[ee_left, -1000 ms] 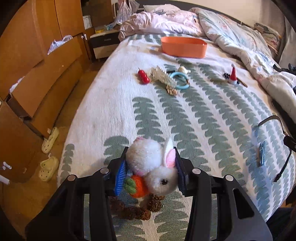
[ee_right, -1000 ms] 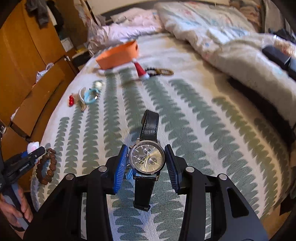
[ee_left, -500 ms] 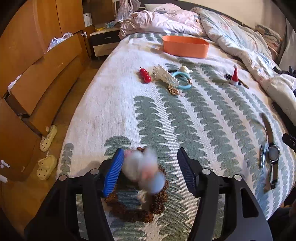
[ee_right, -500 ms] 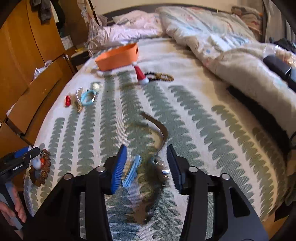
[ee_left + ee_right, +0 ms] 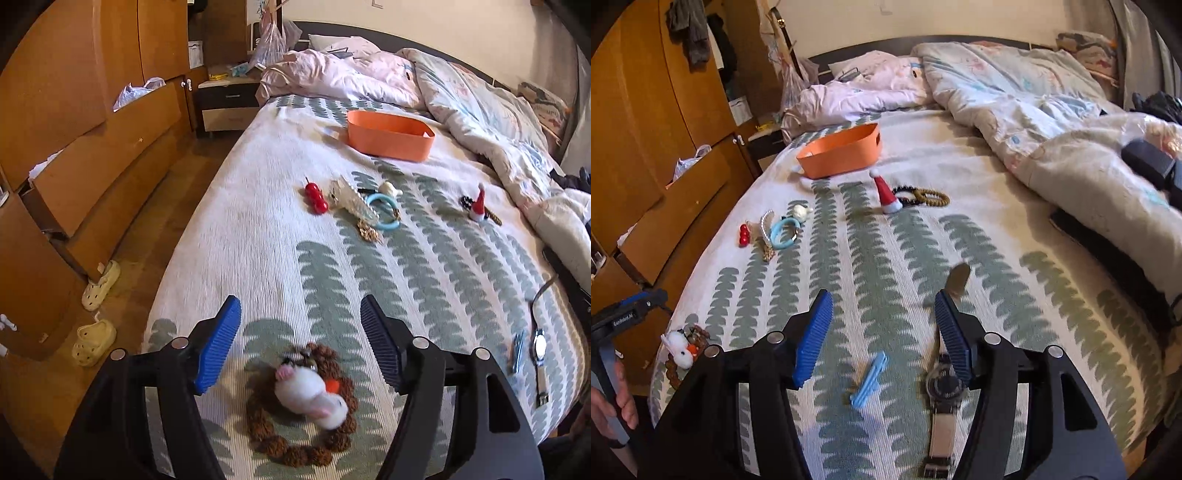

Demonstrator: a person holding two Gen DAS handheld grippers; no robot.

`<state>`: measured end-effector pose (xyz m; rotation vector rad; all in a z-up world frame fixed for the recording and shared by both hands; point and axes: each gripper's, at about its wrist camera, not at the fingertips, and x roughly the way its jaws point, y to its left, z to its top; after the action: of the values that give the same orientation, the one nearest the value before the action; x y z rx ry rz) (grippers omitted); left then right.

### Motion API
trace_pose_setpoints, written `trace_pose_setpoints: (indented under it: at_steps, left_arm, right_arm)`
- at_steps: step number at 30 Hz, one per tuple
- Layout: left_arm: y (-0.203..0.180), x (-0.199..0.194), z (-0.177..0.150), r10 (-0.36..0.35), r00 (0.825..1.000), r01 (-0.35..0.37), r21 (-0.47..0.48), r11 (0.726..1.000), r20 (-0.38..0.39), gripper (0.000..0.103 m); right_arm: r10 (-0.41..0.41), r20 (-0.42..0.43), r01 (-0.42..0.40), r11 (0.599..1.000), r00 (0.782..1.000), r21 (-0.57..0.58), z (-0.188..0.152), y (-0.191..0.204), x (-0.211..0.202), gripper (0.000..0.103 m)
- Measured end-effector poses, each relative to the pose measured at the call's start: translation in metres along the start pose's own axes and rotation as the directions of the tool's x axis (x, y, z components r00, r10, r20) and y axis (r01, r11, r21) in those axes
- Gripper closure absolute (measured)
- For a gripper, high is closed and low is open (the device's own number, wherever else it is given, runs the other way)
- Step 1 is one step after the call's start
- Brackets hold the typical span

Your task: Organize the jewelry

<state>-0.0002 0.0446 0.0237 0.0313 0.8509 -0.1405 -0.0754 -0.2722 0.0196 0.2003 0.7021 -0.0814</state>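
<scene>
Both tools gaping empty, left tool (image 5: 300,334) hovering over bunny bracelet (image 5: 308,400) lying just beneath it, right tool (image 5: 882,334) over watch (image 5: 943,384) under its right finger; centring before closing seems wise.

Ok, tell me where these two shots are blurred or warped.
Left wrist: the bunny charm on the bead bracelet is motion-smeared; the wardrobe bows from fisheye. Right wrist: the watch looks soft, its strap tip blurred; the orange bin stays fairly sharp.
</scene>
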Motion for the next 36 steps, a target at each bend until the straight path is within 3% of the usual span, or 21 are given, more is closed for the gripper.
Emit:
trace_pose_setpoints:
  at_steps: [6, 11, 17, 24, 30, 36]
  left_arm:
    - [-0.002, 0.02, 0.033, 0.015, 1.0, -0.015, 0.01, 1.0, -0.005, 0.025]
    - [-0.01, 0.061, 0.07, 0.006, 0.997, -0.004, 0.027, 1.0, -0.078, 0.025]
    - [0.0, 0.109, 0.11, 0.008, 0.989, -0.014, -0.038, 0.999, -0.149, 0.025]
    - [0.001, 0.153, 0.118, -0.027, 0.965, 0.007, -0.075, 0.997, -0.26, 0.025]
    - [-0.011, 0.17, 0.127, -0.014, 0.962, -0.003, -0.062, 0.998, -0.272, 0.025]
    - [-0.013, 0.191, 0.125, -0.014, 0.948, -0.012, -0.08, 0.997, -0.317, 0.025]
  right_arm:
    - [-0.007, 0.015, 0.007, 0.999, 1.0, -0.042, 0.027, 0.0, 0.019, 0.037]
    - [0.008, 0.004, -0.008, 0.999, 1.0, -0.048, 0.058, -0.005, 0.048, 0.035]
    - [-0.013, -0.038, 0.012, 1.0, 0.999, -0.019, 0.097, -0.02, 0.097, 0.035]
    - [-0.016, -0.115, 0.016, 1.0, 0.993, 0.002, 0.115, -0.033, 0.148, 0.035]
    - [-0.051, -0.149, 0.051, 0.999, 0.987, -0.006, 0.117, -0.04, 0.171, 0.035]
    - [-0.082, -0.185, 0.086, 0.996, 0.979, 0.011, 0.121, -0.054, 0.193, 0.035]
